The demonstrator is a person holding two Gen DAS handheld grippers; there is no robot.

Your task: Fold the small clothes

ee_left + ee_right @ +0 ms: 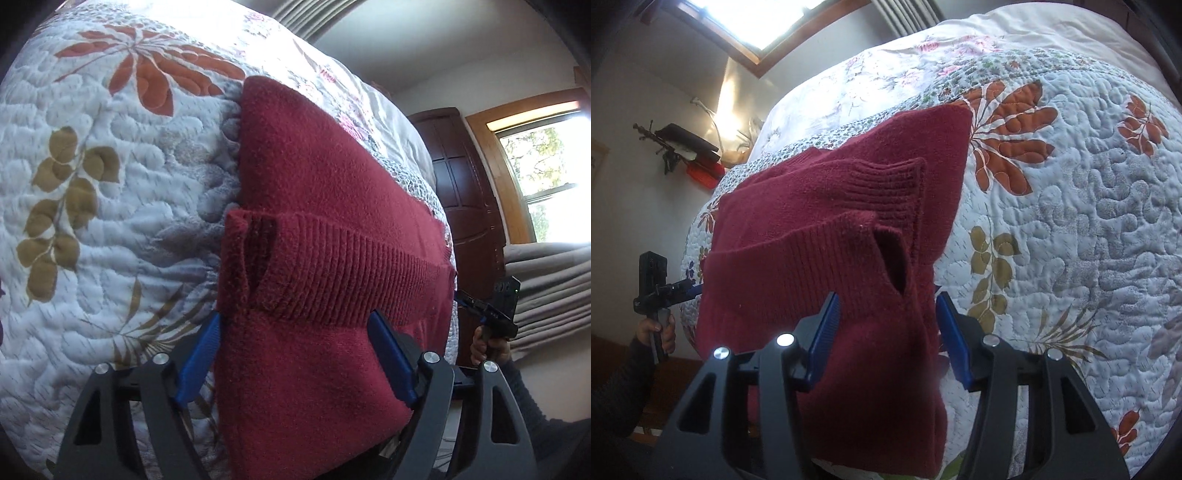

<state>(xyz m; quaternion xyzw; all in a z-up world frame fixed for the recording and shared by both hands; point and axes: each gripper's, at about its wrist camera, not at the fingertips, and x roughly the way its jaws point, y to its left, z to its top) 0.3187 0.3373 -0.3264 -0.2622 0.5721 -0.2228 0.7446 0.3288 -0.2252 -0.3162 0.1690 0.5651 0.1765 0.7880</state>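
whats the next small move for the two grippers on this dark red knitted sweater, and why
Probably close both grippers on the near edge. The dark red knitted sweater lies partly folded on the floral quilted bedspread, its near edge hanging over the bedside. The left gripper and right gripper each stand open with that edge between their blue fingers, so nothing is gripped yet.

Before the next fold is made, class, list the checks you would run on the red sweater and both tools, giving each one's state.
1. Left tool open around the sweater edge: ok.
2. Right tool open around the other corner: ok.
3. Either tool clamped on fabric: not ok.
4. Sweater rests on the quilt: ok.
5. Ribbed hem lies flat: ok.
6. Layers underneath aligned: cannot tell.
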